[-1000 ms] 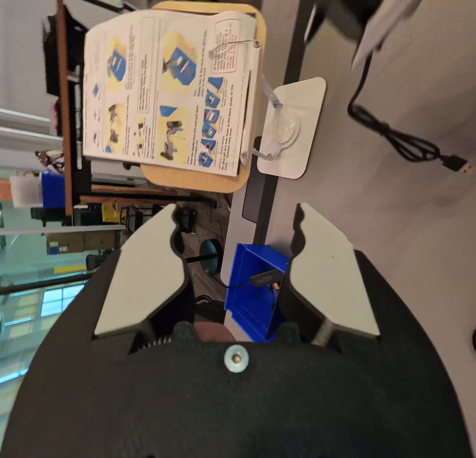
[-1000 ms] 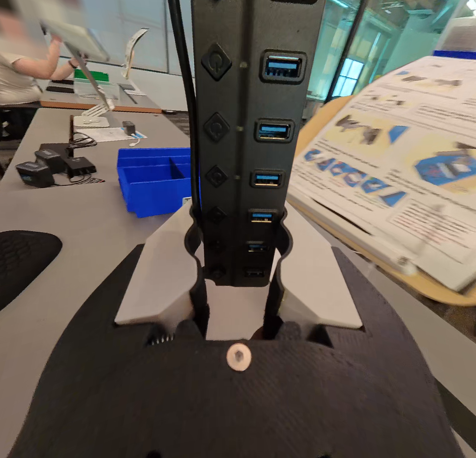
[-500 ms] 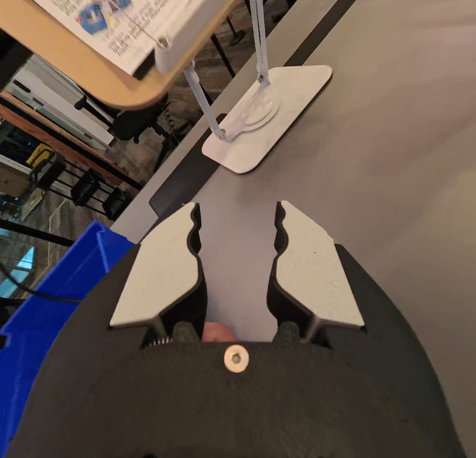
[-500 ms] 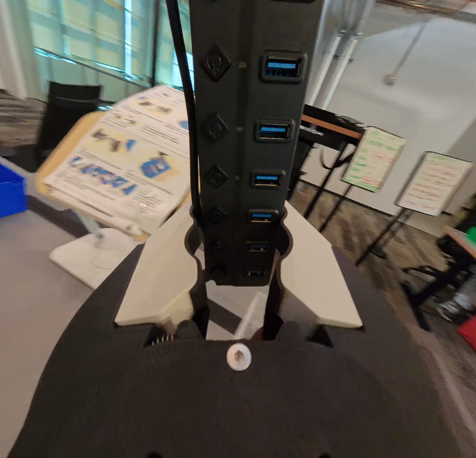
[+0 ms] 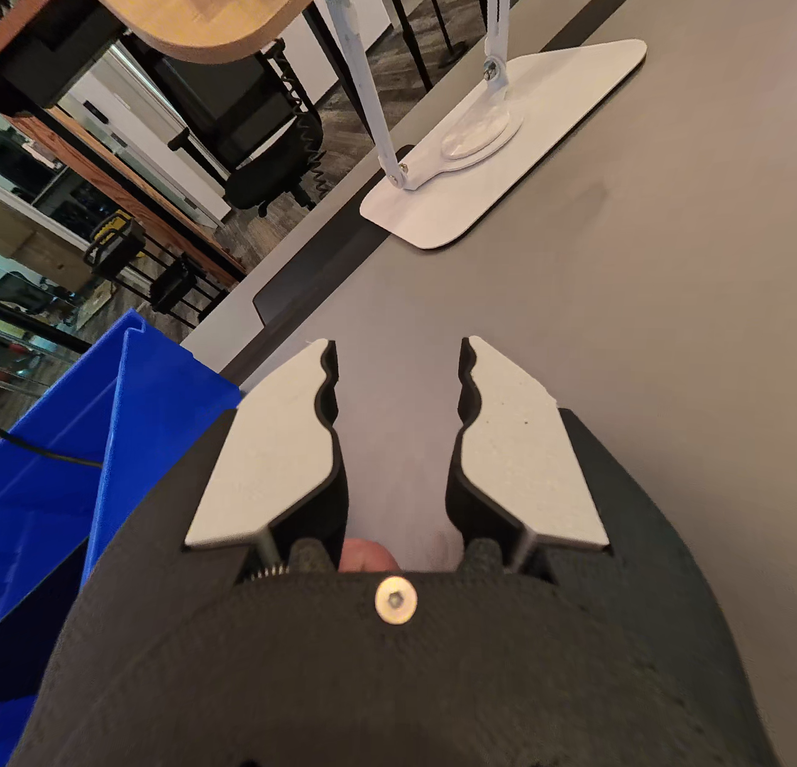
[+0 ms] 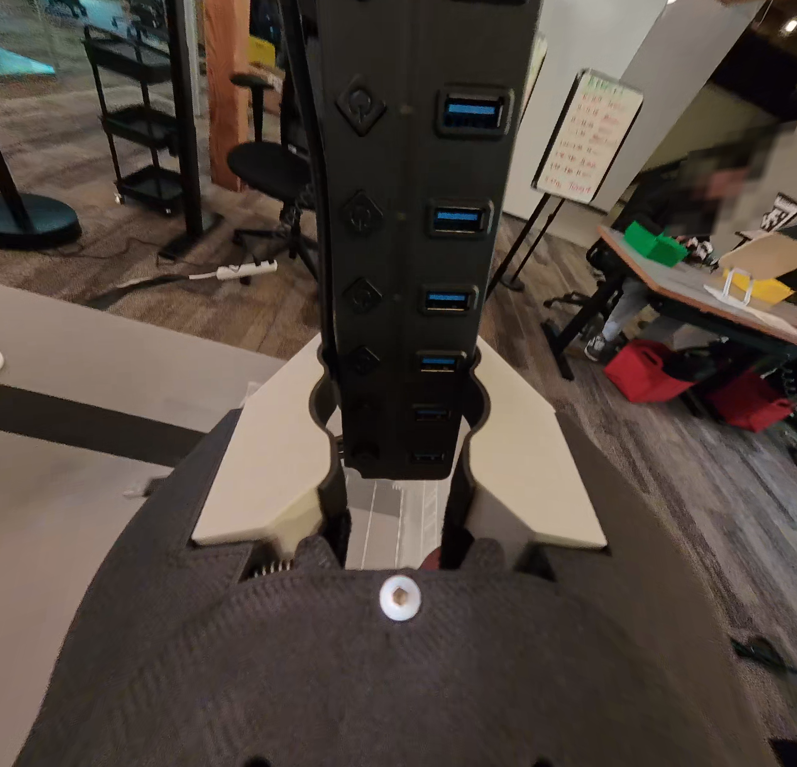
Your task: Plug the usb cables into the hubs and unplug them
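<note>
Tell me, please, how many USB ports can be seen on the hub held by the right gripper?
7, in one column down the hub, counting the cropped top one; the lowest two sit between the right gripper fingers. More may lie beyond the frame's top.

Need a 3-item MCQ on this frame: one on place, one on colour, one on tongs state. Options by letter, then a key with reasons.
1. Where is the blue bin relative to the left tongs?
A. to their left
B. to their right
C. between the fingers

2. What colour are the insides of the open ports on the USB hub?
A. red
B. blue
C. yellow

3. What state are the right tongs in?
A. open and empty
B. shut on a cable plug
C. shut on the USB hub

Key:
1 A: the bin fills the left edge of the left wrist view.
2 B: each empty port shows a blue tongue.
3 C: both fingers press the hub's lower sides.
</note>
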A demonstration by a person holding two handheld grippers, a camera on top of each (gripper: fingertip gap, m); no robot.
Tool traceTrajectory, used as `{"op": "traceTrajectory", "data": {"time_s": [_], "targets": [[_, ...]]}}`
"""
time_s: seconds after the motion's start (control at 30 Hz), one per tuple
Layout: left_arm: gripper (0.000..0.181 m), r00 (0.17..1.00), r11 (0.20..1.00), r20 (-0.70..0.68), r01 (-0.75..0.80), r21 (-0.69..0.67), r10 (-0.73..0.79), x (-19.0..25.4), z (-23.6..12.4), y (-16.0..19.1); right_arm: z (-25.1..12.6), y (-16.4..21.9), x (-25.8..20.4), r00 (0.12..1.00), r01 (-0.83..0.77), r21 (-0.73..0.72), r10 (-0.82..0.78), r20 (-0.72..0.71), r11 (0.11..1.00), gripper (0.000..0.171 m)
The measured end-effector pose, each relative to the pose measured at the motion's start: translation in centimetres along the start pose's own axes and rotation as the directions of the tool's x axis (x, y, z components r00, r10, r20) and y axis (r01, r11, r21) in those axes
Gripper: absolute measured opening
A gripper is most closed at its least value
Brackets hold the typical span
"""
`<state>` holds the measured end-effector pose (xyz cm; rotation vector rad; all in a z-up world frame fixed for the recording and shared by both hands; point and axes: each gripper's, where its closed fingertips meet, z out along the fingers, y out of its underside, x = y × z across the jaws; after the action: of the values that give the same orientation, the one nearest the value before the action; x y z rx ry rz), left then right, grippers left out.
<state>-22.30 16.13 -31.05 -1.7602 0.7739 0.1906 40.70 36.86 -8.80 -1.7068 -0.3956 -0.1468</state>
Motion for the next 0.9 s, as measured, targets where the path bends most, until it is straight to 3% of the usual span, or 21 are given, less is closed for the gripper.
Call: {"op": "traceTrajectory", "data": {"time_s": [0.33, 0.63, 0.9], "targets": [[0.054, 0.999, 0.999, -0.022, -0.038, -0.017, 0.038, 1.1, 0.6, 0.3, 3.1, 9.7, -0.7, 0.972, 0.237, -0.287, -0.229, 0.061, 0.928, 0.056], [0.054, 0.998, 0.998, -0.013, -0.061, -0.024, 0.060, 1.2, 0.7, 0.4, 4.0, 16.0, -1.5, 0.866, 0.500, -0.479, -0.419, 0.273, 0.721, 0.056], [0.054, 0.997, 0.997, -0.010, -0.074, -0.026, 0.074, 1.2, 0.8, 0.5, 4.2, 19.6, -3.0, 0.712, 0.702, -0.497, -0.478, 0.514, 0.511, 0.056]]}}
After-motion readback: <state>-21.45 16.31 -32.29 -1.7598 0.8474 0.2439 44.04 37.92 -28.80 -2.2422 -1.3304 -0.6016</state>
